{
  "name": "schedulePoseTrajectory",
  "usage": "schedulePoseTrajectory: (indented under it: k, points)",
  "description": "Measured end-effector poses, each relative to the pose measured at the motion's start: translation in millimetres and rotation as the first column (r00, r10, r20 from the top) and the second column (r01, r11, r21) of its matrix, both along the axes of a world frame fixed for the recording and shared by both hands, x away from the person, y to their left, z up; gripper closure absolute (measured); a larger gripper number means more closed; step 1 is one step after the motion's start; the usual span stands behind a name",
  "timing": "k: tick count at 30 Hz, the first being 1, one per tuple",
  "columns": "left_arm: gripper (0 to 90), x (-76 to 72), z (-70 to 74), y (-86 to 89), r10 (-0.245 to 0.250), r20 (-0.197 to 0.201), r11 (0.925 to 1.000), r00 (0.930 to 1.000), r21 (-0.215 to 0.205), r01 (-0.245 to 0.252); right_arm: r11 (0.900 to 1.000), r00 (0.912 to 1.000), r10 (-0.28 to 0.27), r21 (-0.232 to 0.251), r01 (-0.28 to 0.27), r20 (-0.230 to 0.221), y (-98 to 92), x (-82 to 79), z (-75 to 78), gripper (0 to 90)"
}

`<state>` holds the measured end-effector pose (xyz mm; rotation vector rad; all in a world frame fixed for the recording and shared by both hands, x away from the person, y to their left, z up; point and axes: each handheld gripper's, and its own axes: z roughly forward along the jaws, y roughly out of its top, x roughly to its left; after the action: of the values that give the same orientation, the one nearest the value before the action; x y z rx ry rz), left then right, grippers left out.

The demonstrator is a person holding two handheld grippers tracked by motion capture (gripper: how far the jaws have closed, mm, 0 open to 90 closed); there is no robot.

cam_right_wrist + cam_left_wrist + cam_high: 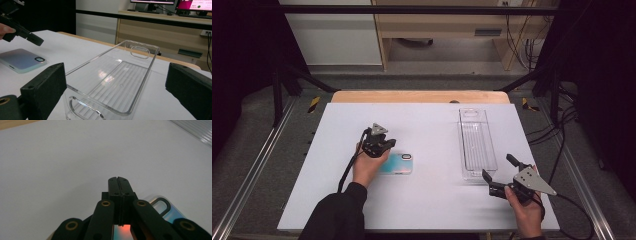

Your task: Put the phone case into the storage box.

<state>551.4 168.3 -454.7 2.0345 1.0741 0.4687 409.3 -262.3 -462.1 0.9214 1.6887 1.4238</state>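
Phone [397, 163] flat on table [337, 130], left of clear tray [477, 142]; left gripper [379, 145] over phone, jaws closed, empty; right gripper [499, 175] jaws wide, near tray; likely pre-grasp; next: open left jaws, grip phone edge.

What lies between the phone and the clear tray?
Nothing visible: only bare white table surface separates the phone from the clear tray. The left claw, shut, hovers over the phone's left end.
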Motion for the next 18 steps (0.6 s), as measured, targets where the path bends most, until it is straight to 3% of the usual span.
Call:
schedulePoseTrajectory:
  k: [18]
  points:
    - [90.0, 4.3, -11.1, 5.7, -0.001, -0.056, 0.9982, 0.9984, 0.06, 0.005, 1.0, 1.0, 0.001, 0.0, -0.001, -0.001, -0.4, -0.1, -0.1, 3.7]
